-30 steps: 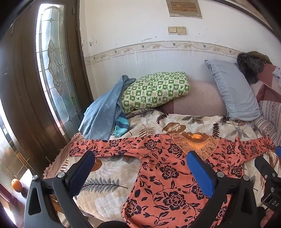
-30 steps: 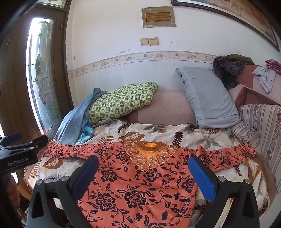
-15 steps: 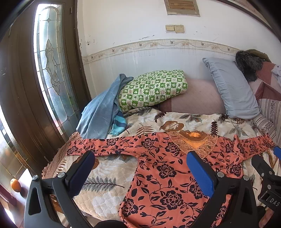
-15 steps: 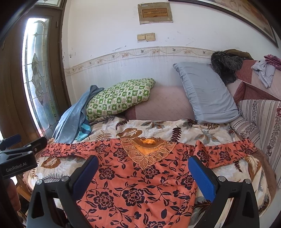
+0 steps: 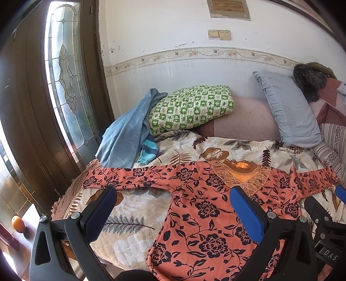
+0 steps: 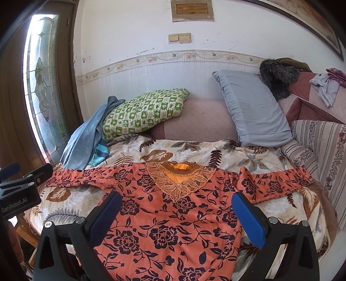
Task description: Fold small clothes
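- Left gripper (image 5: 173,207) and right gripper (image 6: 176,213) both hang over the near edge of the bed, jaws spread wide, holding nothing.
- The orange floral top (image 6: 173,216) lies flat on the leaf-print quilt (image 6: 248,160), sleeves stretched left and right.
- No fold made yet; all folding remains.
- No containers in view.

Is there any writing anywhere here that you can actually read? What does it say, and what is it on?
"GenRobot.AI": on the black body of the left tool, seen at the edge of the right wrist view.
"DAS": on the black body of the right tool, in the left wrist view; it may be cut off.
Framed plaque on the wall: it carries lines of text, too blurred to read.
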The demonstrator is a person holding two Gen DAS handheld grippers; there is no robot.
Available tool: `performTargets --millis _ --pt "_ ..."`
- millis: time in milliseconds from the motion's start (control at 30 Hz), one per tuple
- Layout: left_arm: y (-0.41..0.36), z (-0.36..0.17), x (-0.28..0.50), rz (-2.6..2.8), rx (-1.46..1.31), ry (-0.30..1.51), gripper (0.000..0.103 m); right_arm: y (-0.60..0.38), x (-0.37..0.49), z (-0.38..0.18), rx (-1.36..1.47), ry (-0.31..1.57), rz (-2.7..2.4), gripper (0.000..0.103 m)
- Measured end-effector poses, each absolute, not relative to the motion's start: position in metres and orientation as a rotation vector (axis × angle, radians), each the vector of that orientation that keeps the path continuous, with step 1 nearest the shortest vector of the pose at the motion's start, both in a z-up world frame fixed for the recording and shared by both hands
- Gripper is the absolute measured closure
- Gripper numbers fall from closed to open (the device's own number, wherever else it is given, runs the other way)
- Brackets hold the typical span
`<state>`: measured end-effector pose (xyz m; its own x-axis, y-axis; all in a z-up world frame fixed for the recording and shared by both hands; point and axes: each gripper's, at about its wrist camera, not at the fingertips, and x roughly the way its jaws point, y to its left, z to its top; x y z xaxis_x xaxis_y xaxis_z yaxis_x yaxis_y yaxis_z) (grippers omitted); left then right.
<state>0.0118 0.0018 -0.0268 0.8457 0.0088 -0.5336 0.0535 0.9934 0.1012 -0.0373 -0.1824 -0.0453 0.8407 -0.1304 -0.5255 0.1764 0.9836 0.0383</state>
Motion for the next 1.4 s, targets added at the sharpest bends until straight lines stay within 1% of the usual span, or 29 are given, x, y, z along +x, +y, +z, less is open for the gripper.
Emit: performTargets --millis 1400 --pt "-0.015 -0.031 0.007 -0.049 0.135 0.58 0.0 -0.179 -0.033 -0.05 0.058 0.582 -0.172 0.0"
